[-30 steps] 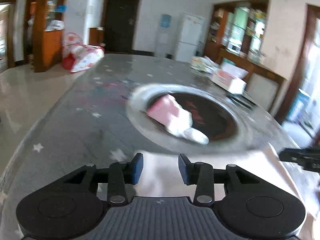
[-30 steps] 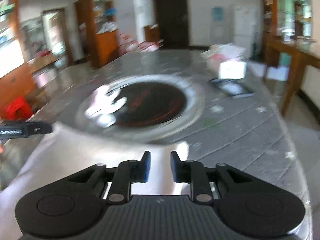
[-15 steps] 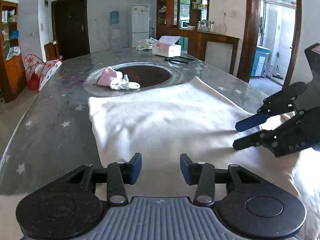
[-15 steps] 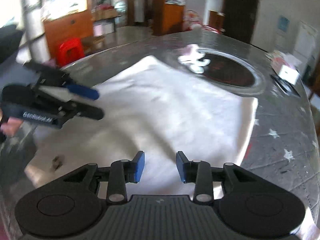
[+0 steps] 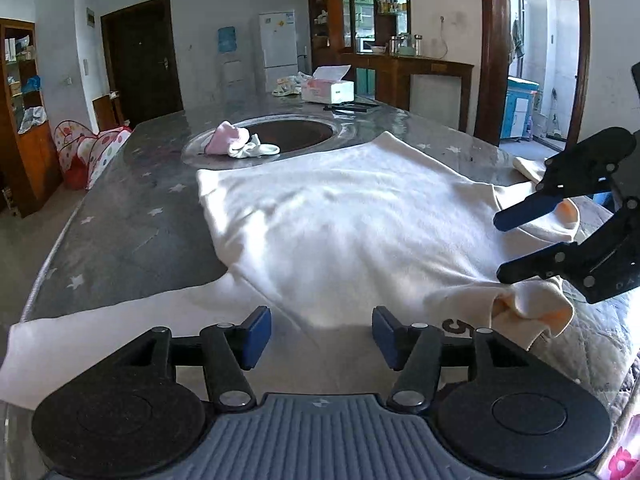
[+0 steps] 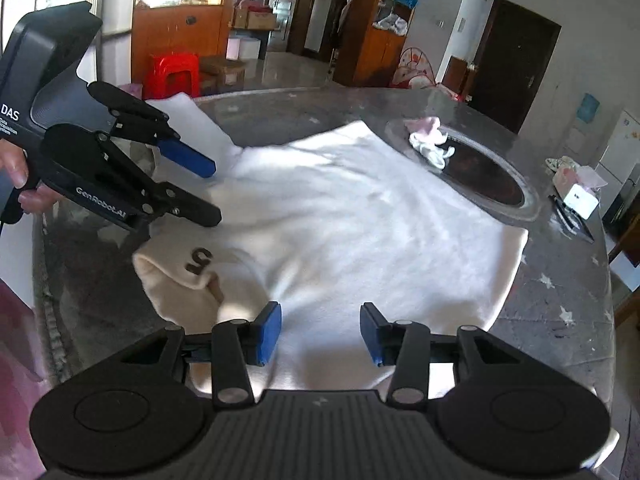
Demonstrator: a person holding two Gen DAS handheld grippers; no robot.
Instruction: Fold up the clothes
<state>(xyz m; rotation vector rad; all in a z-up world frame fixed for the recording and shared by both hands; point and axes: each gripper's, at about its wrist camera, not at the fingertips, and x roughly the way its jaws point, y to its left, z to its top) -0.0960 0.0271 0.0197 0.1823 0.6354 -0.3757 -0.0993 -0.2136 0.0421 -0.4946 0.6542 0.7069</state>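
Sweater (image 6: 360, 220) "5" print: right view only

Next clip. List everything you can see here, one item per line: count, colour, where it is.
sweatshirt: 1, cream, spread flat on the table, neck end bunched
table: 1, grey with white stars, dark round inset at its middle
socks: small pile, pink and white, on the inset's rim
tissue box: 1, white and pink, far end of the table
fridge: 1, white, back wall
stool: 1, red, on the floor beyond the table
left tongs: open, blue pads, above a sleeve
right tongs: open, blue pads, above the sweatshirt's edge
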